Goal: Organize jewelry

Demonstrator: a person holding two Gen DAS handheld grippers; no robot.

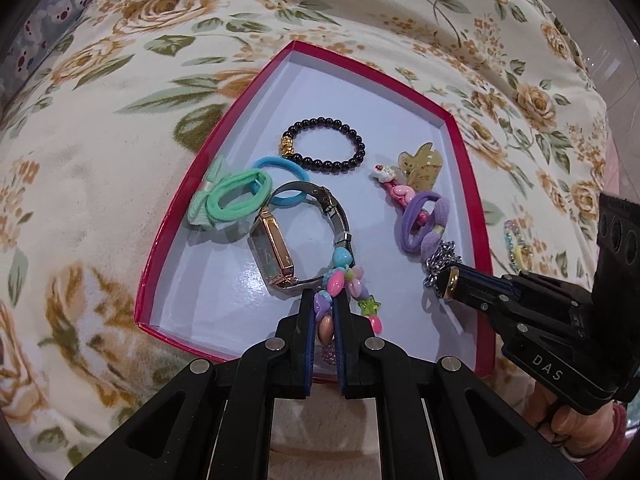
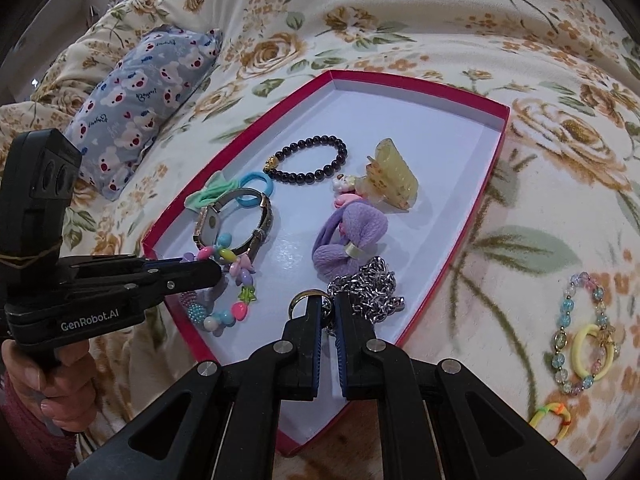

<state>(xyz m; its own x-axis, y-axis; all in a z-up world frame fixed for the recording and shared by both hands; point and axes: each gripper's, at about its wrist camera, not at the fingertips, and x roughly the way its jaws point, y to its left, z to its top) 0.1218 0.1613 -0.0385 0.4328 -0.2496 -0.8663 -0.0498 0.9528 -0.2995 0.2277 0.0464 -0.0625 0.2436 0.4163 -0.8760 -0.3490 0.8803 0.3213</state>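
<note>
Two tongs reach into the red box (image 1: 468,152) on the flowered bed (image 1: 100,140). Left tongs (image 1: 325,308) pinch a colourful bead bracelet (image 1: 344,280) beside the watch (image 1: 276,256). Right tongs (image 2: 329,312) pinch a ring (image 2: 304,298) joined to a silver chain (image 2: 368,284), just before the purple hair tie (image 2: 340,236).

Both cameras ride just behind their own tools and look steeply down onto the bed (image 1: 100,160), close above the red box (image 1: 468,168).

The left wrist view sits over the box's near edge toward its left corner, facing along the box to its far corner; the right tool (image 1: 448,280) enters from the right.

The right wrist view hangs over the near right part of the box, with the left tool (image 2: 216,270) entering from the left.

Both views share the whole box floor and the bed around it.
</note>
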